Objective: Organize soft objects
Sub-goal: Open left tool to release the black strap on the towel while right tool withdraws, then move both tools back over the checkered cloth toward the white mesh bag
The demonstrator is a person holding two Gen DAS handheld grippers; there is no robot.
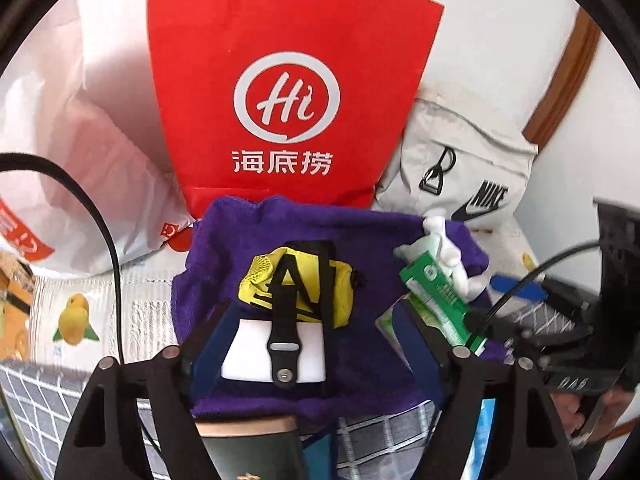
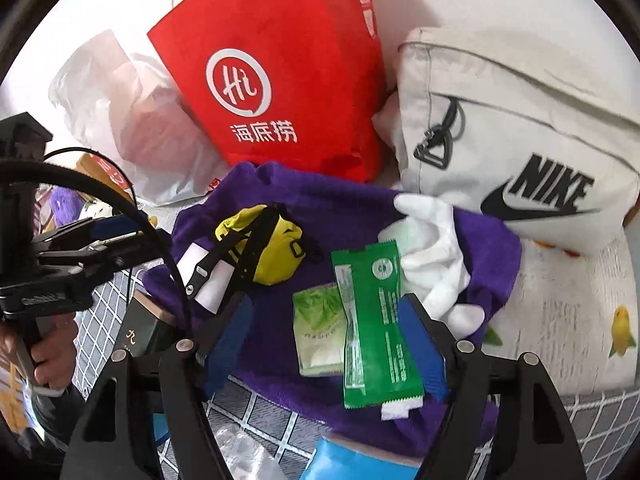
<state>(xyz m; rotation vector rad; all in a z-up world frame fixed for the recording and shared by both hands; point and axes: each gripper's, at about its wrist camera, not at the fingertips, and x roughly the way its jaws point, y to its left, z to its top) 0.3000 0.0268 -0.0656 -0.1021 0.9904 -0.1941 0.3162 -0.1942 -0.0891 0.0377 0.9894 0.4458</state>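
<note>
In your left camera, the purple towel (image 1: pixel 360 300) is lying spread out flat in front of the red bag (image 1: pixel 288 92), with its long side running left to right. A yellow pouch (image 1: pixel 340 288) is sitting in the middle of it, and its black strap (image 1: pixel 285 336) is pointing back at you, lying across a white pad (image 1: pixel 248 356). Your left gripper (image 1: pixel 308 344) is hovering low over the towel with its 2 fingers spread wide, holding nothing. It is pointing straight ahead at the red bag.

In your right camera, the long green packet (image 2: pixel 372 320) is lying on the towel (image 2: pixel 280 320) with its long side running away from you. A white glove (image 2: pixel 436 248) is touching its far end, and a pale green packet (image 2: pixel 320 328) is tucked under its left edge. Your right gripper (image 2: pixel 320 344) is wide open too, with 1 finger on each side of the green packet, not squeezing it. The white Nike bag (image 2: pixel 520 128) is sitting past the towel on the right.
</note>
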